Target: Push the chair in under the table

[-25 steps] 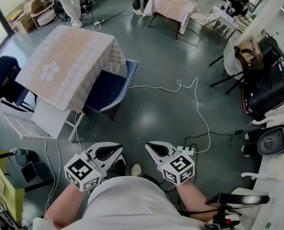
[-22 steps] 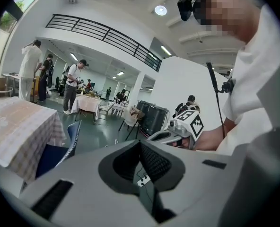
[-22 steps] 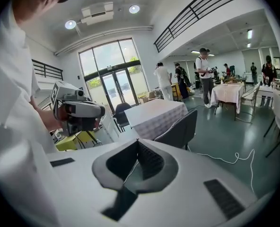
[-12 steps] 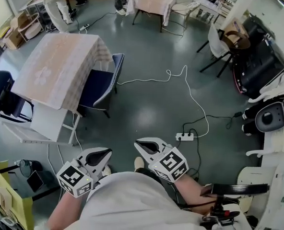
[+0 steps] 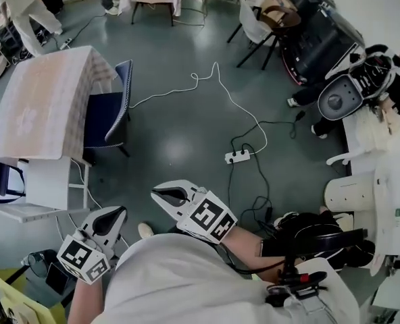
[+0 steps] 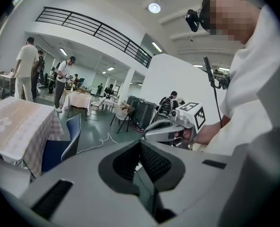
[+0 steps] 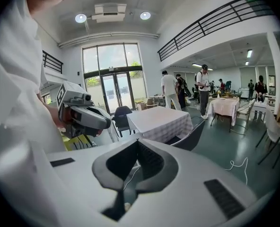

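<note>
Blue chair stood against one edge of the cloth-covered bench, seat partly under it, left claw and right claw both pressed together, empty, well apart from the chair.

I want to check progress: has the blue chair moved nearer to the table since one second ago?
No. The blue chair still stands at the same edge of the table, seat partly out; only the view shifted.

Left hand-held gripper, right hand-held gripper: closed, empty.
</note>
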Tool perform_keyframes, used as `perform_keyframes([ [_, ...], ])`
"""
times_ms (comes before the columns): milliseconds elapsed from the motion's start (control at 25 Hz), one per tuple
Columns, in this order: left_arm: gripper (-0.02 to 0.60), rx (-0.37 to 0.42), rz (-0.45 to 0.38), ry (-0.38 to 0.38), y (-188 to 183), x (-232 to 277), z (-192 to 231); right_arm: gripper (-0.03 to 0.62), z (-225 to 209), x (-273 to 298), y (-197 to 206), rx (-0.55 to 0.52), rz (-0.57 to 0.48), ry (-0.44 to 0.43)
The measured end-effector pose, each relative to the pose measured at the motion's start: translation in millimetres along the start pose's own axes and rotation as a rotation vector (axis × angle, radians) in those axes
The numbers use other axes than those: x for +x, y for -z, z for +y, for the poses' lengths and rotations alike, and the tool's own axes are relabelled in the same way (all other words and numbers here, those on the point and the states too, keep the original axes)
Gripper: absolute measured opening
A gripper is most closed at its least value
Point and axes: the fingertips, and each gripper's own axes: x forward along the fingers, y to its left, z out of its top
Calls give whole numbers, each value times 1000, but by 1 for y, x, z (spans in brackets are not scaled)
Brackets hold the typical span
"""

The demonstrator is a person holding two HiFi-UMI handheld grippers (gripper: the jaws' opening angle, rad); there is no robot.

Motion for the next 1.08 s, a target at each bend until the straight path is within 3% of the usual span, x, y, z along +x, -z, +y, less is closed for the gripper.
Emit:
perform_keyframes([
  [280,9,11,2,28,16,-34,14,12,37,28,2,0,10,14],
  [1080,9,4,-10,50,29,-71,35,12,63,61,-7,-19,49,36],
])
